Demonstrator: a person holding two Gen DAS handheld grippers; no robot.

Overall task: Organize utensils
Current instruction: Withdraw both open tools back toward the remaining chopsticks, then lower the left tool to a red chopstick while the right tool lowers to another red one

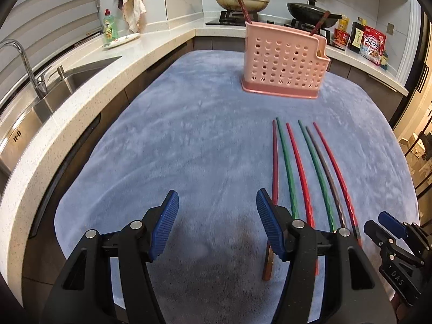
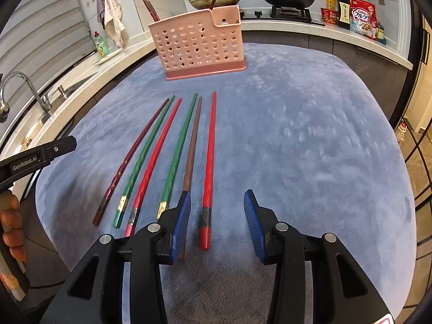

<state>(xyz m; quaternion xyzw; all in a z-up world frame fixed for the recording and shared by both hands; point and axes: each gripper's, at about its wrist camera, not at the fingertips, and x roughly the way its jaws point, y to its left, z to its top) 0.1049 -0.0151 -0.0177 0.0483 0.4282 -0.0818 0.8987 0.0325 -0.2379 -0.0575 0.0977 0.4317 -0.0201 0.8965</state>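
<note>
2 claws low, level, agape: left claw (image 1: 217, 226), right claw (image 2: 217, 225)

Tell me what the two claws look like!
Both claws, the left claw and the right claw, are chunky black plastic with triangle-shaped holes, shiny silver bolts and ridged blue pads. White writing on the side of the left one, seen from the right, says "GenRobot.AI".

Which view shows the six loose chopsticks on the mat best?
The right wrist view: all six chopsticks lie fanned out, mostly visible tip to butt, with only the brown one's end behind a finger. In the left wrist view the chopsticks are partly hidden behind the left gripper.
</note>
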